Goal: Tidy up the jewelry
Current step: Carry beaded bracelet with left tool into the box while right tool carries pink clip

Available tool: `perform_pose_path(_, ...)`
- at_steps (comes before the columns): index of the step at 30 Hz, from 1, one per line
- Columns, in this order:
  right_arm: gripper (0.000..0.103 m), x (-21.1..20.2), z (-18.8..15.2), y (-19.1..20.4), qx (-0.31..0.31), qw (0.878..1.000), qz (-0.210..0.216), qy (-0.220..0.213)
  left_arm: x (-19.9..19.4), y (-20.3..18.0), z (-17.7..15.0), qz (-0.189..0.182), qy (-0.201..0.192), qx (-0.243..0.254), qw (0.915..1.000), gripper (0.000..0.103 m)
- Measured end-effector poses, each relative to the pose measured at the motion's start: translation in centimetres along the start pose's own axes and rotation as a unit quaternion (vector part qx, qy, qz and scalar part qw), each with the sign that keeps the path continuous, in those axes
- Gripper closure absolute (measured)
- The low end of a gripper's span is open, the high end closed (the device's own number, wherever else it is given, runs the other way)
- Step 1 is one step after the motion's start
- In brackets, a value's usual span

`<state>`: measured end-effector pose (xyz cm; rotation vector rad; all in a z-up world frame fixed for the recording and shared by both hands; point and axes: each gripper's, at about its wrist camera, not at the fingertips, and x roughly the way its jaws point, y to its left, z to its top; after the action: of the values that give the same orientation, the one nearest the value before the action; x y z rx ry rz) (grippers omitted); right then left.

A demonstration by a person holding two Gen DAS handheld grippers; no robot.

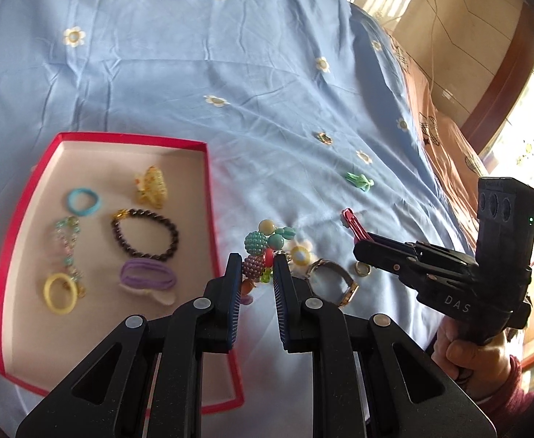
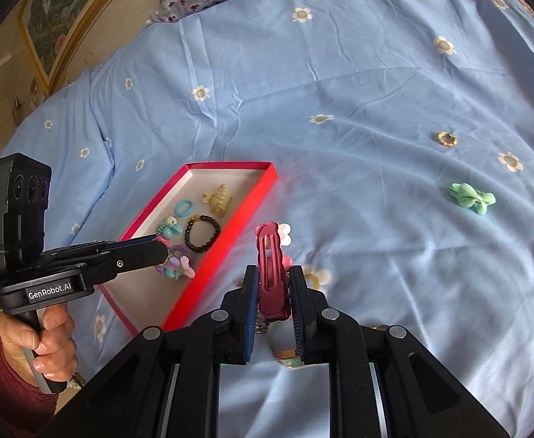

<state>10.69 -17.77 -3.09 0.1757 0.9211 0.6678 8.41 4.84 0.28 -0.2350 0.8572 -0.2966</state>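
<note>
Red-rimmed tray [image 2: 208,273] lies at 10 o'clock of the right gripper [image 2: 272,292], clamped on a magenta hair clip [image 2: 271,273] standing lengthwise. The left gripper [image 1: 255,273], pinching a beaded charm [image 1: 263,252], is nearer.

Blue floral bed [image 2: 340,73]: red tray [image 2: 230,233], green bow [image 2: 472,198], ring [image 2: 446,139].
</note>
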Motion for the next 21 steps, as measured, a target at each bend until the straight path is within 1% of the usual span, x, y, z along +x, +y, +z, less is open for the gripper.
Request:
perform_pose_path(14,0.086,3.1,-0.7,6.5,-0.043,0.998,0.047,0.028,-3.3,5.0,-2.6,0.039,-0.011,-0.044,0.9982,0.088)
perform_pose_path(21,0.086,4.3,-0.9,8.5,-0.055,0.996,0.063,0.039,-4.4,7.2,-3.8,0.063,-0.012,-0.058,0.9963,0.088)
